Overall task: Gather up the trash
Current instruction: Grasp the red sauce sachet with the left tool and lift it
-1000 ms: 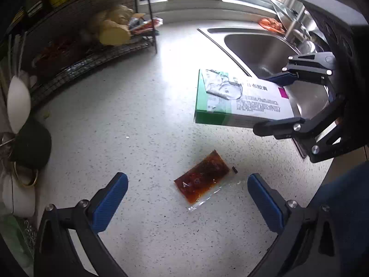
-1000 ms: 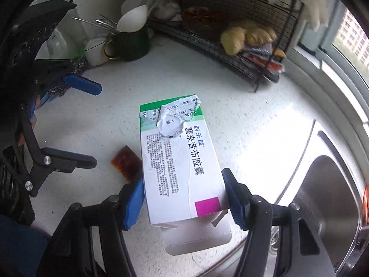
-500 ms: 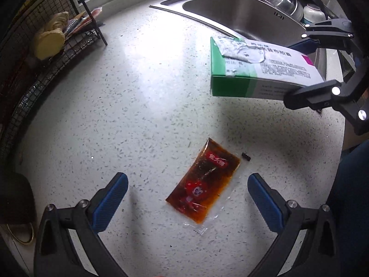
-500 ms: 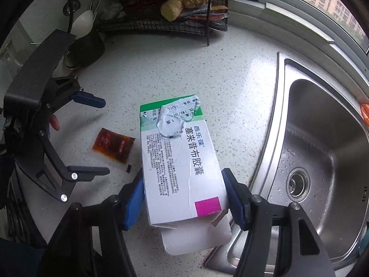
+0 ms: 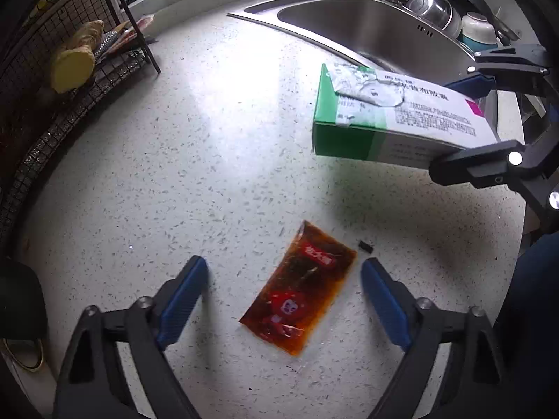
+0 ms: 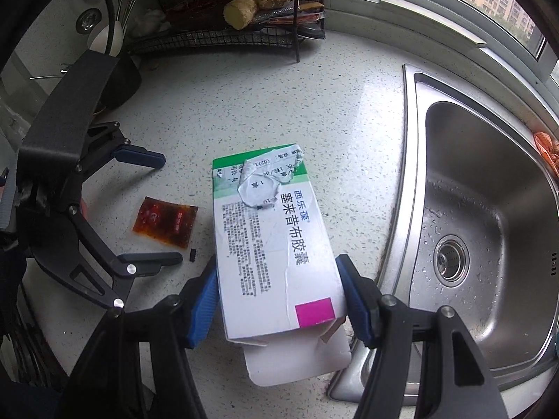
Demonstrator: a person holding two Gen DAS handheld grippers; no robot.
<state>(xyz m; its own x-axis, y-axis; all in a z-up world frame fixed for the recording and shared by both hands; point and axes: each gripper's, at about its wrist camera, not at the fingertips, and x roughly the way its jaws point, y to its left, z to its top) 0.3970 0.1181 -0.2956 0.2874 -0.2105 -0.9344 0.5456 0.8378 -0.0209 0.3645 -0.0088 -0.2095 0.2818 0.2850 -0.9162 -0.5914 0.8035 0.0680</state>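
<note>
A red sauce packet (image 5: pixel 300 289) lies flat on the speckled white counter (image 5: pixel 209 146). My left gripper (image 5: pixel 283 293) is open, its blue pads on either side of the packet, close above the counter. The packet also shows in the right wrist view (image 6: pixel 164 221), between the left gripper's fingers (image 6: pixel 139 157). My right gripper (image 6: pixel 279 296) is shut on a green and white medicine box (image 6: pixel 269 237) with a torn label and holds it above the counter beside the sink. The box also shows in the left wrist view (image 5: pixel 391 122).
A steel sink (image 6: pixel 489 230) lies to the right, with dishes (image 5: pixel 450 17) beyond it. A black wire rack (image 6: pixel 227 24) holding ginger (image 6: pixel 255 3) stands at the back. A dark mug (image 5: pixel 17 303) is at the left. A small black crumb (image 5: pixel 365 246) lies near the packet.
My left gripper has come down and forward over the sauce packet, which now sits between its pads. The jaws have narrowed a little. My right gripper still holds the box, swung toward the sink.
</note>
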